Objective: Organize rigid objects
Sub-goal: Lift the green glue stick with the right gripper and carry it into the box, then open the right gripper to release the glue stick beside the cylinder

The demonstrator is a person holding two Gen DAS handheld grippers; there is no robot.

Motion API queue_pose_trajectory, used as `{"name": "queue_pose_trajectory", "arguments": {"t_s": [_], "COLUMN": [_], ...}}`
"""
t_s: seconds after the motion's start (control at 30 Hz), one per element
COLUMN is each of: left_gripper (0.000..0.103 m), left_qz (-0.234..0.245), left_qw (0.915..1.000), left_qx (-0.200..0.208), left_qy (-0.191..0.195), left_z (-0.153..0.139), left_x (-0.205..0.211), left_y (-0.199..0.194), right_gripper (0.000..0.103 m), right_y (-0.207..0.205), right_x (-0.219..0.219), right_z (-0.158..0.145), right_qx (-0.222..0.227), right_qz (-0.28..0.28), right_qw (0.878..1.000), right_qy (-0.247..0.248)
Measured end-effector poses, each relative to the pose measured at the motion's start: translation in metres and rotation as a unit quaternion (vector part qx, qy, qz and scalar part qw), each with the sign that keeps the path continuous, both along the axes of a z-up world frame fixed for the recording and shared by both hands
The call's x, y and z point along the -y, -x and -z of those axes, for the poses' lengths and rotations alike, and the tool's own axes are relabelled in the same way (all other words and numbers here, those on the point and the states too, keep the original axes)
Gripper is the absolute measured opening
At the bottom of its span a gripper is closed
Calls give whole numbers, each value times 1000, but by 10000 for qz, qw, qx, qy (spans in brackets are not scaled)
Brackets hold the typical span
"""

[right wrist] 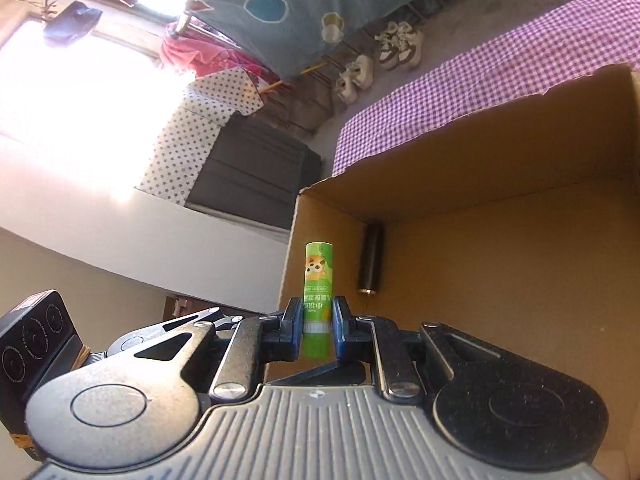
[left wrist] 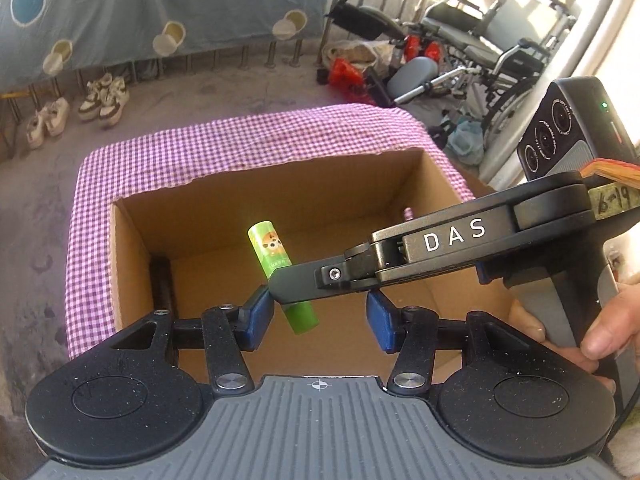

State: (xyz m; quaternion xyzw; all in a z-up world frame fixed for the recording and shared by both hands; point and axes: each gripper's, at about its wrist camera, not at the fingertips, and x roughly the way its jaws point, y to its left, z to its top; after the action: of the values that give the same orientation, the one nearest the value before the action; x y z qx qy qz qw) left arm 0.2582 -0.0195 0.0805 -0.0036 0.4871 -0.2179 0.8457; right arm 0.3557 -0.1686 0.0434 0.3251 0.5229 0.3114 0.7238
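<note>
A green tube with a cartoon label (right wrist: 318,280) is clamped between the blue pads of my right gripper (right wrist: 317,330). The left wrist view shows the same tube (left wrist: 272,256) held over the open cardboard box (left wrist: 132,264), with the right gripper (left wrist: 294,290) reaching in from the right. My left gripper (left wrist: 318,318) is open and empty, above the box's near edge, just below the tube. A dark cylinder (right wrist: 371,258) lies in the box's left corner and also shows in the left wrist view (left wrist: 162,284).
The box stands on a purple checked cloth (left wrist: 248,140) over a table. Beyond it are several white shoes (left wrist: 104,100), a wheelchair (left wrist: 492,40), red items on the floor and a blue dotted sheet (left wrist: 160,8).
</note>
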Motion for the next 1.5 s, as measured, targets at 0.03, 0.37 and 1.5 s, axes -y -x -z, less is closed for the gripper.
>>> {"name": "queue_pose_trajectory", "arguments": {"t_s": [0.03,0.37,1.5], "left_gripper": [51,51,60], "left_qz": [-28,-426,-688], "left_qw": [9999,9952,9976], "left_qx": [-92,-684,66], "left_qy": [-57,-564,-68], "left_z": [7,55,-16], "left_x": [-1,-14,-45], "left_y": [-9,-57,-1], "right_gripper": [17,17,25], "right_y": [-9,-67,4], "right_x": [-4,-38,34], "right_z": [6,74,19], "right_qx": [-119,-888,-260], "right_qz": [-1,122,787], "right_qw": [9999,9955,9938], "right_qy": [21,300,-746]}}
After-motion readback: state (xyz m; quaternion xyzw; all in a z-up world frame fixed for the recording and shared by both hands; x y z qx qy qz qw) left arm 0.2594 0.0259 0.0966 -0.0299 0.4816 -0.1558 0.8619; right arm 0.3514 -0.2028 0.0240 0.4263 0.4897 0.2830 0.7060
